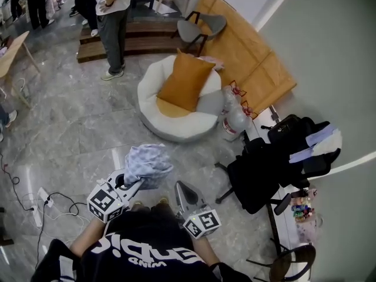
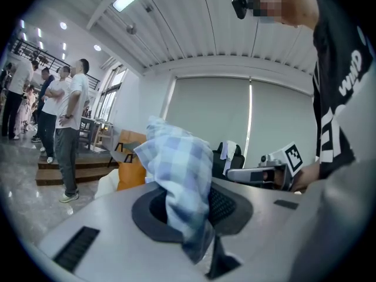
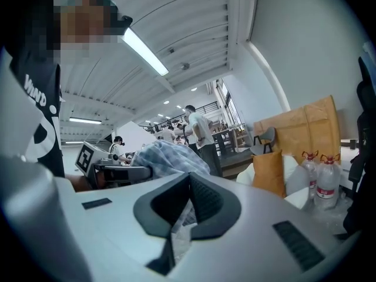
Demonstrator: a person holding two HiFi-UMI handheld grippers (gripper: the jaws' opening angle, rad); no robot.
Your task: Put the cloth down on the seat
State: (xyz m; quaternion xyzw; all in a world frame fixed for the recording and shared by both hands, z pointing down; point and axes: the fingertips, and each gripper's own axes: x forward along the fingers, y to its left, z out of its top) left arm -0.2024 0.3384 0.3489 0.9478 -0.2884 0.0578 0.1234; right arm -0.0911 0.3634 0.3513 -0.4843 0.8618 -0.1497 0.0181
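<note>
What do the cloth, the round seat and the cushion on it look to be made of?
The cloth: thin woven fabric, pale blue check, matte; it crumples and drapes. The round seat: soft white upholstery, perhaps fleece; plump, no sheen. The cushion: orange fabric, matte; weave too small to tell.

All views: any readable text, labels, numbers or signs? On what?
"WIND": small white print on the person's black shirt, seen in all three views.
Larger white lettering on the same shirt, head view: upside down, not readable.
Labels on the bottles: too small to read.
Marker cubes: black-and-white square patterns only, no text.
No other legible text.
</note>
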